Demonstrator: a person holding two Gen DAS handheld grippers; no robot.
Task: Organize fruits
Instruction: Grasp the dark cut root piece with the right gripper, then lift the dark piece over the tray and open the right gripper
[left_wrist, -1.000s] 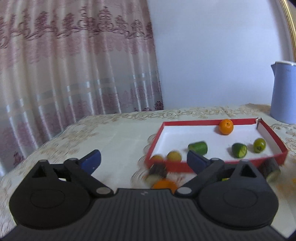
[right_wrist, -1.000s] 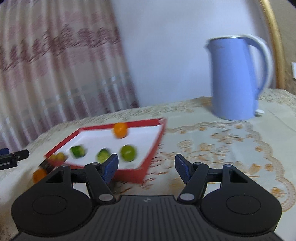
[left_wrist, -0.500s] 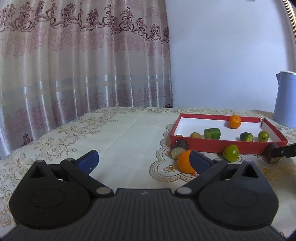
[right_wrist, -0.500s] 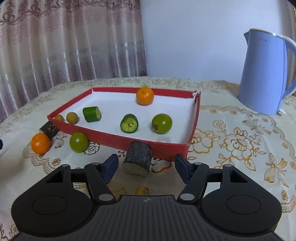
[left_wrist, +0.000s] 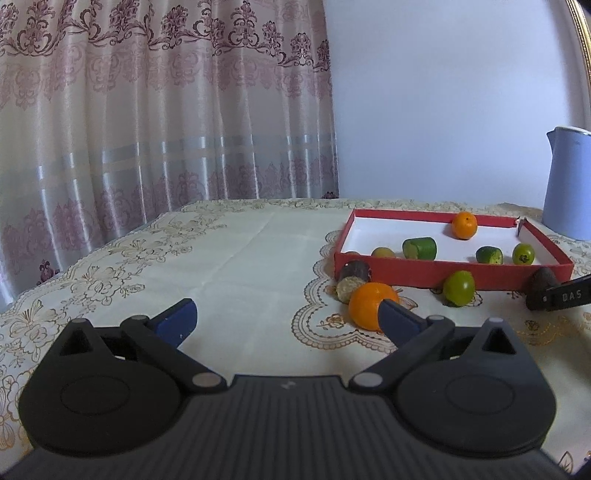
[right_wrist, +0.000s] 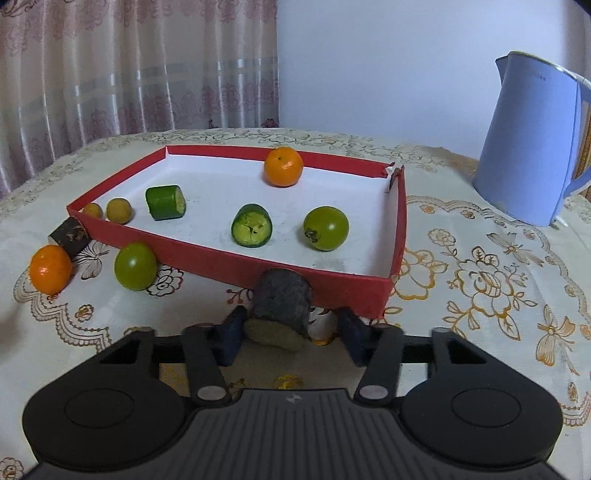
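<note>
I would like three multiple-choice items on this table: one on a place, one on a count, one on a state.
1. The two small yellow fruits lie: A) inside the red tray, B) on the cloth, C) beside the kettle.
2. Oranges in view: A) one, B) two, C) four.
3. The blue kettle is: A) tipped over, B) upside down, C) upright.
Answers: 1 A, they sit in the tray's left corner; 2 B, one in the tray, one on the cloth; 3 C, it stands on its base.
</note>
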